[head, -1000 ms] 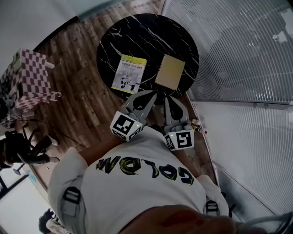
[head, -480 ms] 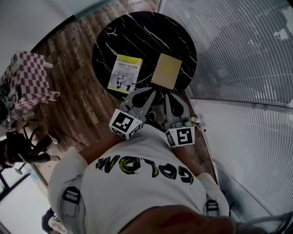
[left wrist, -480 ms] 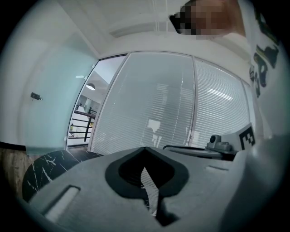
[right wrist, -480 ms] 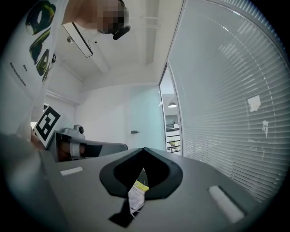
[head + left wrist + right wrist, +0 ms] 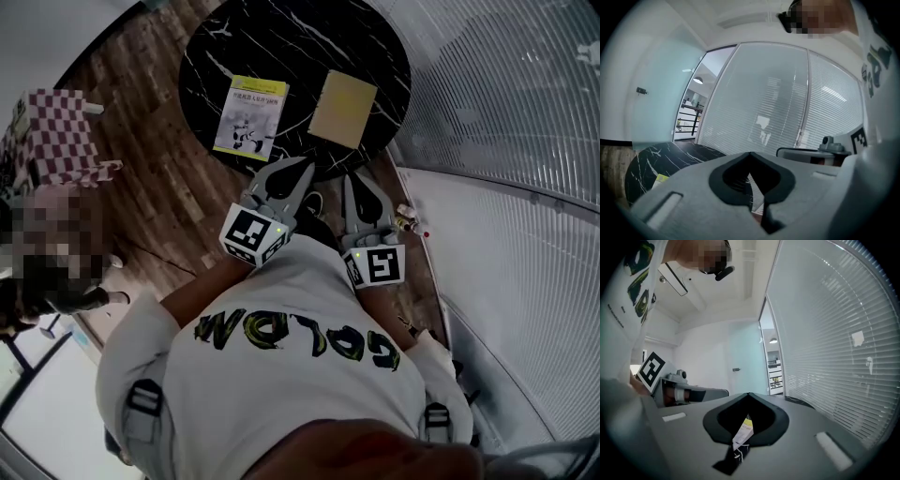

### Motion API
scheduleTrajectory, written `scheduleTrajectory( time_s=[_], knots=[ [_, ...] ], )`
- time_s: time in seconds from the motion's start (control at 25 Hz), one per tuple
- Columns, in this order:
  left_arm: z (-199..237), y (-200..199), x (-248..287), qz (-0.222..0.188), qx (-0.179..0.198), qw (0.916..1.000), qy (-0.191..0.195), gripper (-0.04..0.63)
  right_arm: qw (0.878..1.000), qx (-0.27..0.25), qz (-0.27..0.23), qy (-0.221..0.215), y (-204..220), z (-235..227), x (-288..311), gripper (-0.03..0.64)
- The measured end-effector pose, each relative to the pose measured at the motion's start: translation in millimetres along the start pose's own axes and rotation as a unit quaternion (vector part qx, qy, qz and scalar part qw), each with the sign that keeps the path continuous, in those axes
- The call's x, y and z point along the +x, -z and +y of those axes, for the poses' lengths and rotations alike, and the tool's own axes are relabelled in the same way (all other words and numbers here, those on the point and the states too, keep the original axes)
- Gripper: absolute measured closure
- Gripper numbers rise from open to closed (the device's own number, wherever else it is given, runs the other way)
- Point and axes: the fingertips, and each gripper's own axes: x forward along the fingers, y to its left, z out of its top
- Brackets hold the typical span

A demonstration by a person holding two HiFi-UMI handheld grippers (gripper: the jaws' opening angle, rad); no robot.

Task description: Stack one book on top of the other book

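Two books lie flat and apart on a round black marble table (image 5: pixel 281 47). The left book (image 5: pixel 250 114) has a white and yellow cover with a dark picture. The right book (image 5: pixel 343 97) has a plain yellow cover. My left gripper (image 5: pixel 306 167) hangs shut at the table's near edge, just short of the left book. My right gripper (image 5: pixel 355 180) is shut beside it, below the plain yellow book. Neither holds anything. Through the right gripper's closed jaws a sliver of the white and yellow book (image 5: pixel 742 431) shows. A corner of it (image 5: pixel 660 178) shows in the left gripper view.
A window wall with white blinds (image 5: pixel 525 103) runs along the right side of the table. A checkered red and white box (image 5: pixel 56 150) stands on the wood floor at left. Dark equipment sits on the floor near the left edge.
The table and books have shifted up in the head view. Both grippers have sunk a little and edged on toward the table, staying shut.
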Motion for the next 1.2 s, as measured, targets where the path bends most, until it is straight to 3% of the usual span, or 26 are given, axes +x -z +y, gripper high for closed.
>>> scheduleTrajectory(
  time_s=[0.4, 1.0, 1.2],
  knots=[
    [1, 18, 22, 0.024, 0.017, 0.9994, 0.017, 0.592, 1.000, 0.005, 0.008, 0.013, 11, -26, 5, 0.615],
    [55, 64, 75, 0.060, 0.012, 0.9981, 0.007, 0.567, 0.999, 0.023, 0.032, 0.032, 68, -83, 40, 0.612],
    [70, 83, 94, 0.082, 0.006, 0.9966, 0.013, 0.565, 0.997, 0.038, 0.054, 0.036, 91, -98, 55, 0.567]
  ],
)
